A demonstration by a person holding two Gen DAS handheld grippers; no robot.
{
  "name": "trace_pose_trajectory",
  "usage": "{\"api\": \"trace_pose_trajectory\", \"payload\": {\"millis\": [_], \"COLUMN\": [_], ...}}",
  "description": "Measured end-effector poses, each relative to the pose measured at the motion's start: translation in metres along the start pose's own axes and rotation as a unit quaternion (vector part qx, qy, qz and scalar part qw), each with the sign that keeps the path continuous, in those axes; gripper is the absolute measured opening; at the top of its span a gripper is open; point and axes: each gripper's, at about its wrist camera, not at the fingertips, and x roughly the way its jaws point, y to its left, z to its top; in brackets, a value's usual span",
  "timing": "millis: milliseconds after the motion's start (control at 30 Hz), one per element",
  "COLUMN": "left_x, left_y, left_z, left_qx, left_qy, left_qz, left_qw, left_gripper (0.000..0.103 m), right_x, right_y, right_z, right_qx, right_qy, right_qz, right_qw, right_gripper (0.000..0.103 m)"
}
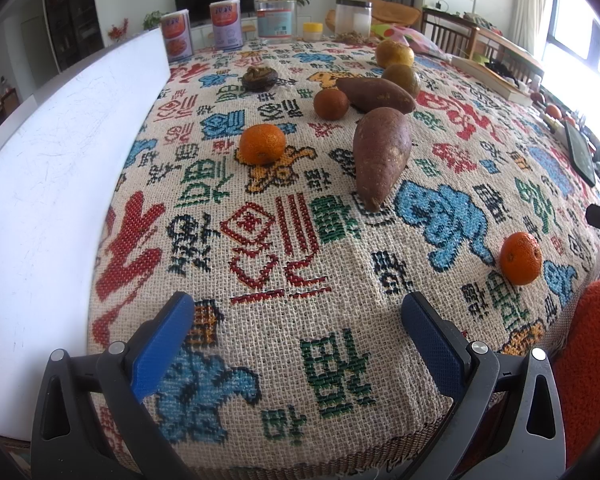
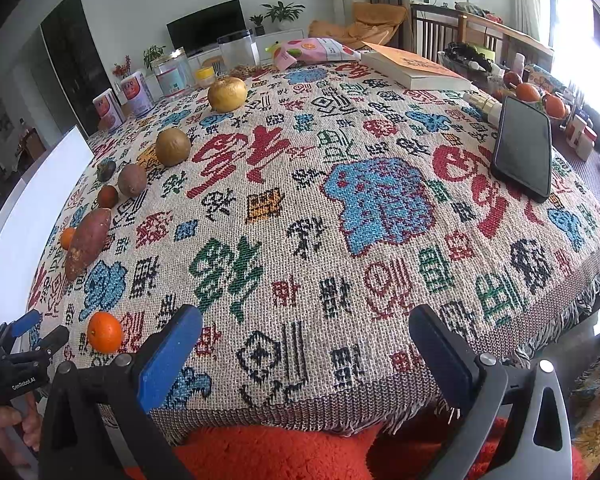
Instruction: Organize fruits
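Several containers are lined up at the far edge of the patterned tablecloth (image 1: pixel 340 240): two labelled cans (image 1: pixel 177 35), a clear jar with a blue label (image 1: pixel 275 17), a small yellow-lidded pot (image 1: pixel 313 31) and a clear black-lidded canister (image 1: pixel 353 17); their contents cannot be made out. A white board (image 1: pixel 52 184) is seen lying along the cloth's left edge.

On the cloth, the nearer sweet potato (image 1: pixel 381 155) is laid with its long axis running away from the camera, narrow tip toward the near edge. The farther sweet potato (image 1: pixel 374 94) is set crosswise behind it, apart from it. A dark orange (image 1: pixel 331 104) lies just left of that one, two dull yellow-green fruits (image 1: pixel 401 78) behind it, and a dark shrivelled fruit (image 1: pixel 260 77) further left. One bright tangerine (image 1: pixel 262 143) sits left of the nearer potato; another (image 1: pixel 521 258) sits near the cloth's right front edge.

A phone (image 2: pixel 524 148) and a book (image 2: pixel 416 70) are placed toward the cloth's far right.

Both the left gripper (image 1: pixel 296 332) and right gripper (image 2: pixel 306 344) are held spread wide over the near edge, nothing between the blue pads (image 1: pixel 162 344).
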Motion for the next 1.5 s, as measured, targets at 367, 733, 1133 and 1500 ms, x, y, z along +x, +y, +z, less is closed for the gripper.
{"api": "trace_pose_trajectory", "payload": {"millis": [367, 733, 1133, 1500], "left_x": [0.0004, 0.0006, 0.0004, 0.0001], "left_y": [0.0, -0.0002, 0.0001, 0.0004], "left_z": [0.0003, 0.0005, 0.0006, 0.0005], "left_qx": [0.0, 0.0, 0.0, 0.0], "left_qy": [0.0, 0.0, 0.001, 0.001], "left_qz": [0.0, 0.0, 0.0, -0.001], "left_qw": [1.0, 1.0, 1.0, 1.0], "left_gripper": [0.102, 0.102, 0.102, 0.102], "right_x": [-0.0012, -0.0009, -0.001, -0.0011], "right_y": [-0.0011, 0.001, 0.0004, 0.0006], "right_z": [0.0008, 0.0005, 0.0008, 0.0004], "right_qx": [-0.005, -0.007, -0.007, -0.007], "right_qy": [-0.001, -0.002, -0.002, -0.003], "right_qz": [-0.005, -0.007, -0.007, -0.008], "right_qw": [1.0, 1.0, 1.0, 1.0], "right_gripper": [0.103, 0.103, 0.103, 0.103]}}
